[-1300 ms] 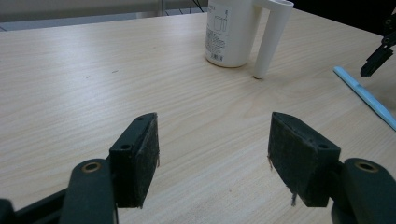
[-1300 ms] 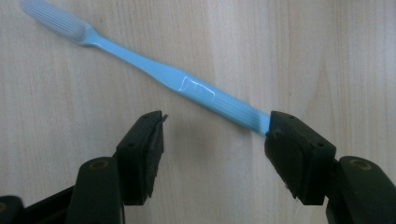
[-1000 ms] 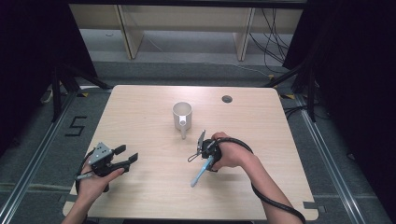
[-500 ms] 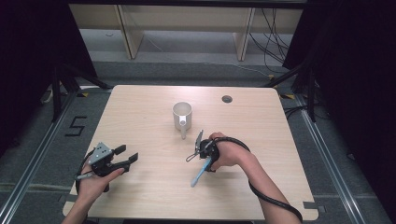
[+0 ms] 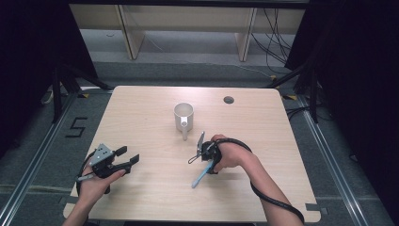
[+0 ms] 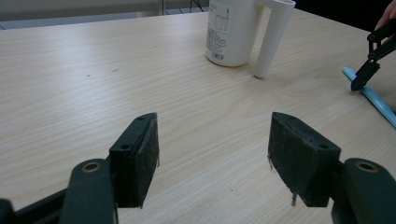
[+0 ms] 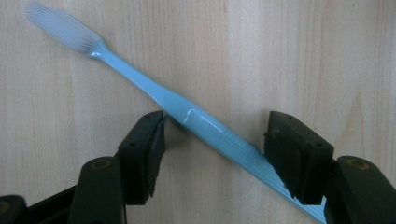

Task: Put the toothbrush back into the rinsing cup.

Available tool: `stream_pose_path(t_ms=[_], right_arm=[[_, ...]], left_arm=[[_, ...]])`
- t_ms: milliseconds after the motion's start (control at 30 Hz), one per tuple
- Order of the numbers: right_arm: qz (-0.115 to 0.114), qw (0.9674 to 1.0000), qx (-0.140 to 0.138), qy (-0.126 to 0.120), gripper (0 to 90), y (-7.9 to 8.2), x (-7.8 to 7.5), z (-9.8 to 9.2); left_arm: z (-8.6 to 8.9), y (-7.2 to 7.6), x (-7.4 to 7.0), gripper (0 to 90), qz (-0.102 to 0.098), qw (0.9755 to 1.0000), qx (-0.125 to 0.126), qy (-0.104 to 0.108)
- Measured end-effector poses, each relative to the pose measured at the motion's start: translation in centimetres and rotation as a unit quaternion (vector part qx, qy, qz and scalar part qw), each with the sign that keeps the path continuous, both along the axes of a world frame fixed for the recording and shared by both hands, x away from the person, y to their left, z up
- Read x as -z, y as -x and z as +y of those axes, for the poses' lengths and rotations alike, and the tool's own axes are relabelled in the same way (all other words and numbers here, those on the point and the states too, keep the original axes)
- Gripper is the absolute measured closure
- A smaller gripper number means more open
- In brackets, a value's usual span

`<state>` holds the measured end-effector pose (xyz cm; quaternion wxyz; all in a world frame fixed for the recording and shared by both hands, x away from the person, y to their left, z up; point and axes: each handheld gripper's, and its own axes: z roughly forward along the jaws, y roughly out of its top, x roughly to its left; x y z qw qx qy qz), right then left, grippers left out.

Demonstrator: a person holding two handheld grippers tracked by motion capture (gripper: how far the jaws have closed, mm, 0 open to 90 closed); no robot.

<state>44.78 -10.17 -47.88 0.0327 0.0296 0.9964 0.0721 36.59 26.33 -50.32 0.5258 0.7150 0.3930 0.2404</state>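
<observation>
Here the wooden table (image 5: 150,117) carries little: a white mug (image 5: 183,115) stands beyond the right gripper (image 5: 200,149), its handle turned back toward that gripper, and a blue toothbrush (image 7: 187,114) lies flat on the wood directly beneath the tool. In the right gripper view the brush runs slantwise between the two black jaws, its bristled head up and away past the left one, its ribbed handle passing under the right one. The jaws have just been closing a little, yet they stand wide; the left pad sits at or just beside the handle's edge, and I cannot tell whether it touches. Nothing is gripped.

The left gripper (image 5: 115,160) rests well apart, near the table's near-left edge, jaws spread with bare wood between them; from it the mug (image 6: 232,30) stands ahead and the toothbrush (image 6: 373,95) far to its right.

The step in hand looks like the grasp of the toothbrush, with the mug the likely place for it. The next move probably calls for closing squarely on the thin handle. Because it crosses the jaws at a slant, it may swivel or skid as the pads meet, so a slight turn of the wrist first could help.
</observation>
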Motion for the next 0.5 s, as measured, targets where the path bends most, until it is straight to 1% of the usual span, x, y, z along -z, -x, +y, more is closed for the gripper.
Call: stream_pose_path(t_ms=[33, 67, 100, 133, 167, 200, 233, 267, 300, 333, 367, 400, 433, 467, 500], right_arm=[[0.007, 0.9998, 0.018, 0.008, 43.4, 0.26, -0.19, 0.03], [0.006, 1.0, 0.007, 0.001, 46.1, 0.07, -0.04, -0.07], [0.006, 1.0, 0.004, 0.004, 48.6, -0.02, -0.1, -0.17], [0.01, 0.9999, -0.002, 0.009, 54.0, -0.17, -0.15, -0.28], [0.01, 0.9999, -0.002, 0.009, 54.0, -0.17, -0.15, -0.28], [0.019, 0.9996, 0.018, 0.009, 58.9, -0.07, -0.17, -0.54], [0.019, 0.9996, 0.018, 0.009, 58.9, -0.07, -0.17, -0.54], [0.019, 0.999, 0.035, 0.02, 61.3, 0.15, -0.39, -0.52], [0.019, 0.9985, 0.046, 0.023, 63.9, 0.32, -0.46, -0.54], [0.023, 0.9987, 0.042, 0.02, 66.4, 0.17, -0.35, -0.73], [0.027, 0.9979, 0.053, 0.027, 68.9, 0.28, -0.5, -0.74], [0.025, 0.9979, 0.052, 0.028, 72.9, 0.17, -0.45, -0.92], [0.025, 0.9979, 0.052, 0.028, 72.9, 0.17, -0.45, -0.92], [0.032, 0.997, 0.063, 0.033, 75.8, 0.33, -0.53, -0.95], [0.032, 0.997, 0.063, 0.033, 75.8, 0.33, -0.53, -0.95]], left_arm=[[-0.02, 0.01, 0.0, 33.3, 0.0, 1.0, 0.0, 0.0], [-0.02, 0.01, -0.01, 33.3, 0.0, 1.0, 0.001, -0.001], [-0.03, 0.03, -0.02, 33.3, 0.0, 1.0, 0.001, -0.001], [-0.03, 0.03, -0.03, 33.3, 0.001, 1.0, 0.0, -0.001], [-0.03, 0.02, -0.04, 33.3, 0.0, 1.0, 0.0, -0.001], [-0.02, 0.0, -0.03, 33.3, -0.001, 1.0, 0.001, -0.001], [-0.01, 0.0, -0.02, 33.3, 0.0, 1.0, 0.0, -0.001], [-0.01, 0.0, 0.0, 33.3, 0.0, 1.0, 0.0, 0.0], [-0.01, 0.0, 0.02, 33.3, 0.0, 1.0, 0.0, 0.0], [-0.01, 0.0, 0.03, 33.3, 0.001, 1.0, 0.0, 0.0], [-0.01, 0.0, 0.03, 33.3, 0.0, 1.0, 0.0, 0.0], [-0.02, 0.0, 0.01, 33.3, 0.0, 1.0, 0.0, -0.001], [-0.03, 0.01, 0.0, 33.3, 0.0, 1.0, 0.001, -0.001], [-0.04, 0.01, -0.01, 33.3, 0.0, 1.0, 0.001, -0.001], [-0.05, 0.01, 0.0, 33.3, 0.0, 1.0, 0.001, -0.001]])
